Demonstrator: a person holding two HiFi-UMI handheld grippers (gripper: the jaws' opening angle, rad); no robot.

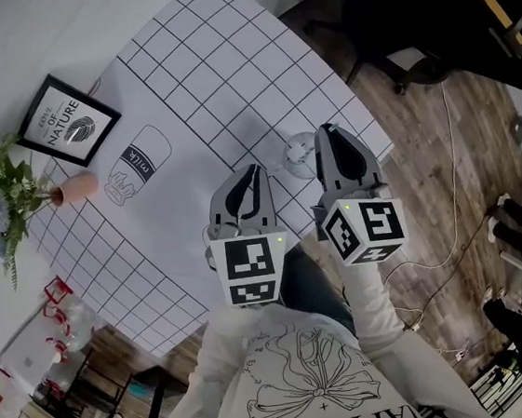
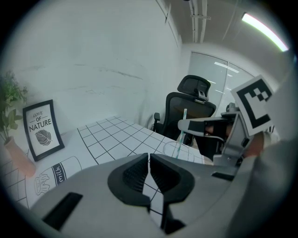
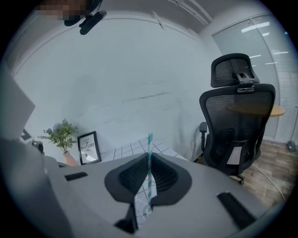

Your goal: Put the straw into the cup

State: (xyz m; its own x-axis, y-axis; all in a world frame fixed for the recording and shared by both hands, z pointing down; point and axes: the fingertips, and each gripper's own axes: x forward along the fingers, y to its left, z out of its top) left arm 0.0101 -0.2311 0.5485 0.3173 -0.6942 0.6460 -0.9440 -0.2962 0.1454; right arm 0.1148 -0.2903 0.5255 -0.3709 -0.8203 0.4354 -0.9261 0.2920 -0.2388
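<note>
A clear cup (image 1: 294, 155) stands on the grid-patterned tablecloth (image 1: 207, 60) near the table's right edge. My right gripper (image 1: 325, 132) hovers just right of it, above the rim. In the right gripper view this gripper (image 3: 148, 162) is shut on a teal-and-white striped straw (image 3: 150, 144), which stands upright between the pads. The left gripper view shows the straw (image 2: 181, 132) slanting down over the cup (image 2: 171, 149). My left gripper (image 1: 255, 170) is to the left of the cup; its jaws (image 2: 149, 160) are shut on nothing.
A framed "Love of Nature" picture (image 1: 68, 119), a pink vase with a plant (image 1: 73, 188) and a printed milk bottle drawing (image 1: 137, 163) sit at the table's far left. A black office chair (image 3: 237, 121) stands on the wooden floor (image 1: 440, 136) beyond the right edge.
</note>
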